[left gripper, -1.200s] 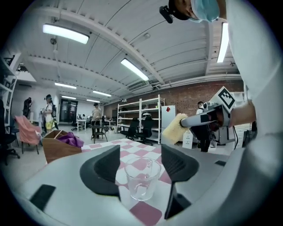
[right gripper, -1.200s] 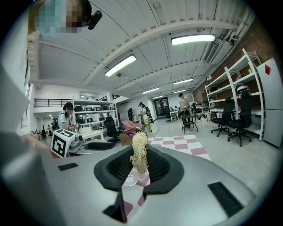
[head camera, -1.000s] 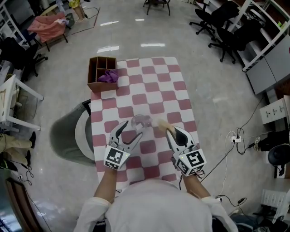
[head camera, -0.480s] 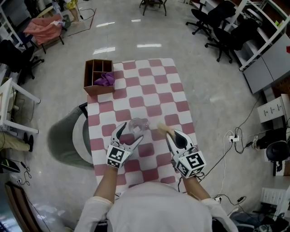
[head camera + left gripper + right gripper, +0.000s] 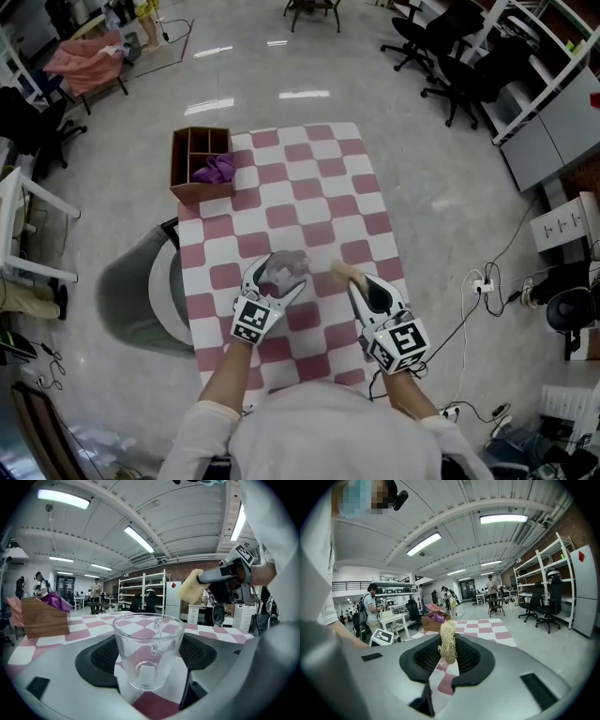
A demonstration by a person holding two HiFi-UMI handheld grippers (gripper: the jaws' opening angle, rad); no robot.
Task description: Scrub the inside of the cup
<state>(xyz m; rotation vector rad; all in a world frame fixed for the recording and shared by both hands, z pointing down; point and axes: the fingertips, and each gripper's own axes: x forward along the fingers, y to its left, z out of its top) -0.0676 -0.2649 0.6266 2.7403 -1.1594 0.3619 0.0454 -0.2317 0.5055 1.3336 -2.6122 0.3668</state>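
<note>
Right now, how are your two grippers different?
The left gripper is open, its jaws wide around the glass cup, which stands upright on the checkered table. The right gripper is shut on a yellowish scrubber. The left gripper sits low at the table, while the right gripper holds its scrubber higher, beside the cup and not inside it. Both point away from the person.

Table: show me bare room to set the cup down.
Free: the far half of the table, from the wooden box at its far left corner across to the right edge. Crowded: the near middle, where the left gripper, jaws open, straddles the cup beside the sponge in the right gripper.
</note>
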